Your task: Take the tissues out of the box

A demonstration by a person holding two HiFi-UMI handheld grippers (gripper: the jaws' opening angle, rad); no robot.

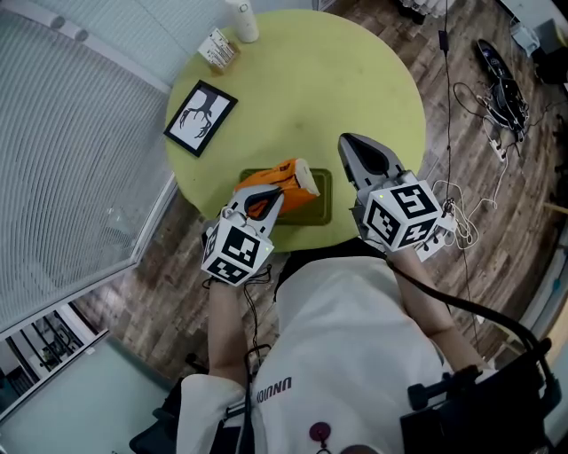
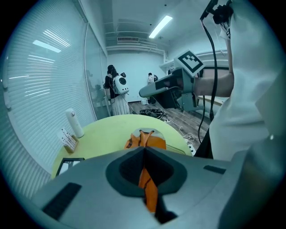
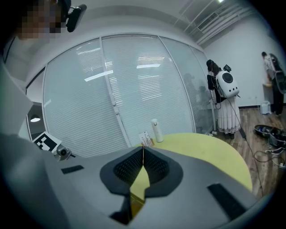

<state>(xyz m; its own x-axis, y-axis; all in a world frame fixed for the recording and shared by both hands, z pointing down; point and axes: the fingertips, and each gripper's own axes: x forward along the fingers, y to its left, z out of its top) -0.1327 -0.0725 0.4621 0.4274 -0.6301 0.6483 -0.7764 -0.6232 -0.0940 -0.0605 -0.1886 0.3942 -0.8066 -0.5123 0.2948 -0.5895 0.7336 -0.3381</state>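
Note:
An orange tissue box [image 1: 282, 183] lies tilted over a green tray [image 1: 321, 209] at the near edge of the round yellow-green table [image 1: 302, 97]; its pale end faces right. My left gripper [image 1: 270, 197] is shut at the box's near left end. In the left gripper view a thin orange strip of the box [image 2: 145, 137] runs between the closed jaws of the left gripper [image 2: 144, 148]. My right gripper [image 1: 347, 140] hovers over the table just right of the tray, shut with nothing in it. The closed tips of the right gripper [image 3: 143, 150] show only table behind them.
A black-framed picture [image 1: 200, 117] lies at the table's left. A white bottle [image 1: 241, 19] and a small card stand [image 1: 217, 49] sit at the far edge. Cables and a power strip [image 1: 497, 97] lie on the wood floor to the right. A glass wall with blinds [image 1: 71, 151] stands at the left.

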